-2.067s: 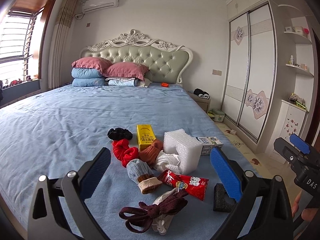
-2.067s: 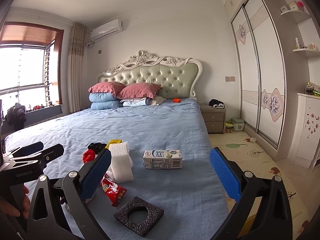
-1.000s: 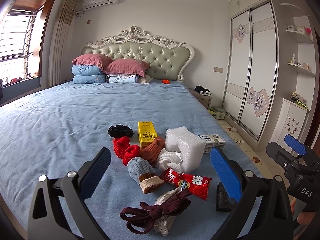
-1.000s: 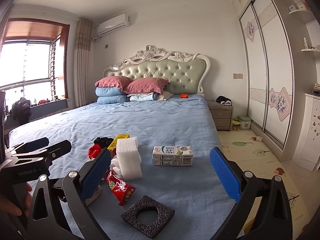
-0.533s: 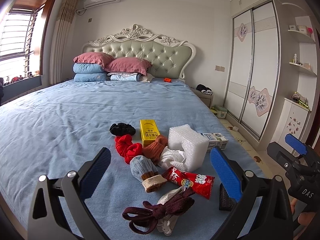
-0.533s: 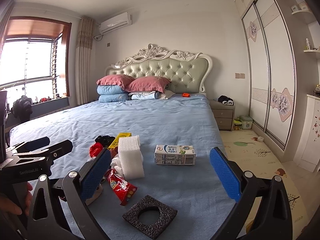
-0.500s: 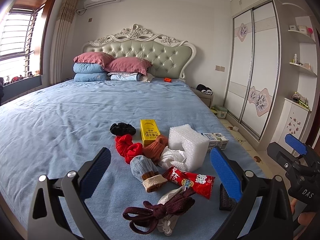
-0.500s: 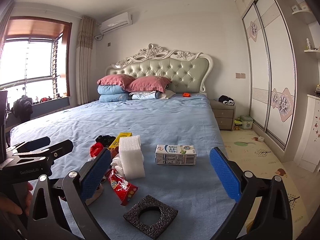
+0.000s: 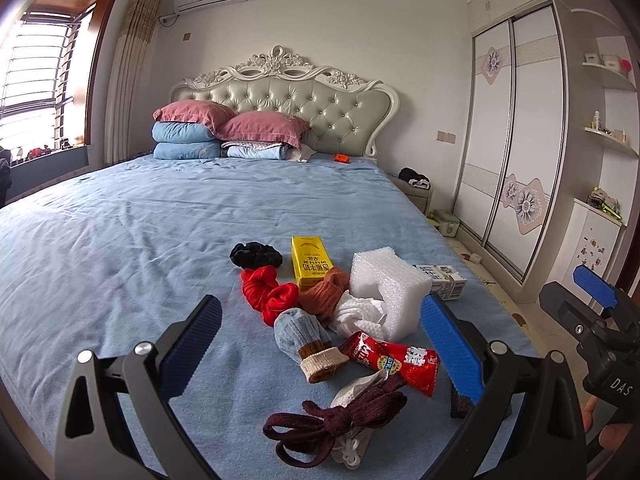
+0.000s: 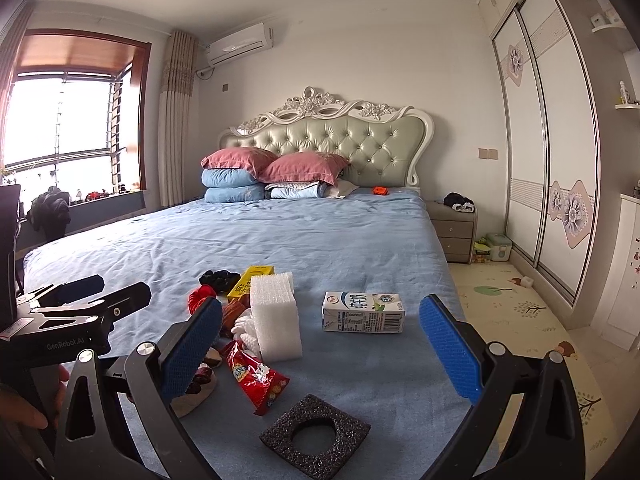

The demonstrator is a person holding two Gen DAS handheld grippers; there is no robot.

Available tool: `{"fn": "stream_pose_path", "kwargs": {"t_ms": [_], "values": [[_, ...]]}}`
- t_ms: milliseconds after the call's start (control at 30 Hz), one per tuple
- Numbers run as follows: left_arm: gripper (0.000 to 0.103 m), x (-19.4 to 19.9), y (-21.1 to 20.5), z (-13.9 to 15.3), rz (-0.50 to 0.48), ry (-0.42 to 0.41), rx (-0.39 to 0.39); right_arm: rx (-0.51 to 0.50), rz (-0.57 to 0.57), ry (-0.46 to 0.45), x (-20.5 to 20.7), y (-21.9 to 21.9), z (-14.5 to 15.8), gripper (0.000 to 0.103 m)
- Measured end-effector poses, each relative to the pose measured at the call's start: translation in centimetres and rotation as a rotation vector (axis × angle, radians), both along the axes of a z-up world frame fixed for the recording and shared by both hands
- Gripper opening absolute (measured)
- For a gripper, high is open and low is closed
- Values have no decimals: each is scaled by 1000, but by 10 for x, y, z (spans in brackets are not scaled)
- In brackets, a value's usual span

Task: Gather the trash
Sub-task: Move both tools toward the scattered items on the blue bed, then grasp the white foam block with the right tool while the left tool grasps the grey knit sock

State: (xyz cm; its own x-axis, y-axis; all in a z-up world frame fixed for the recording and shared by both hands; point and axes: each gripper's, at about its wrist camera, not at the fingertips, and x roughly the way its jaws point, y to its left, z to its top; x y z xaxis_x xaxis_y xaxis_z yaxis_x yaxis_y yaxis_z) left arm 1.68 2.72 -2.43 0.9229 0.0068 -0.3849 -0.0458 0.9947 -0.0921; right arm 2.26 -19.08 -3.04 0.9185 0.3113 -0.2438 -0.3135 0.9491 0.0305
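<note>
Hovering with both the left gripper (image 9: 320,348) and the right gripper (image 10: 320,344) spread, gripping nothing; red snack wrapper (image 9: 394,361) lying crosswise, nearer the left.

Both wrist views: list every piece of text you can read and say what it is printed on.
"GenRobot.AI": on the left tool's body.
"DAS": on the right tool's body; the rest is cut off.
Yellow carton: printed characters, too blurred to read.
Milk carton: print too small.
Red snack wrapper: lettering unclear.
</note>
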Motion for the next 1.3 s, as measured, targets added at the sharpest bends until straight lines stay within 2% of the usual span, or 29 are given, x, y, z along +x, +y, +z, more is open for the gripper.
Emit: {"fn": "stream_pose_path", "kwargs": {"t_ms": [467,733,800,867,1100,1133,1167,1300], "values": [[99,17,26,-13,-29,60,-5,-38,108,107,30,28,-7,96],[99,35,54,-29,-46,122,-46,-79,214,247,77,54,-15,95],[99,40,57,-31,-50,134,-49,-98,230,281,91,62,-19,90],[99,46,58,-33,-58,145,-46,-112,234,309,104,68,-23,74],[99,62,53,-44,-89,189,-36,-175,199,382,143,82,-47,70],[99,64,52,-46,-92,198,-35,-168,205,399,148,82,-49,62],[99,67,51,-47,-96,208,-36,-157,218,415,152,81,-52,46],[99,81,47,-53,-113,252,-49,-129,243,427,160,77,-51,46]]}}
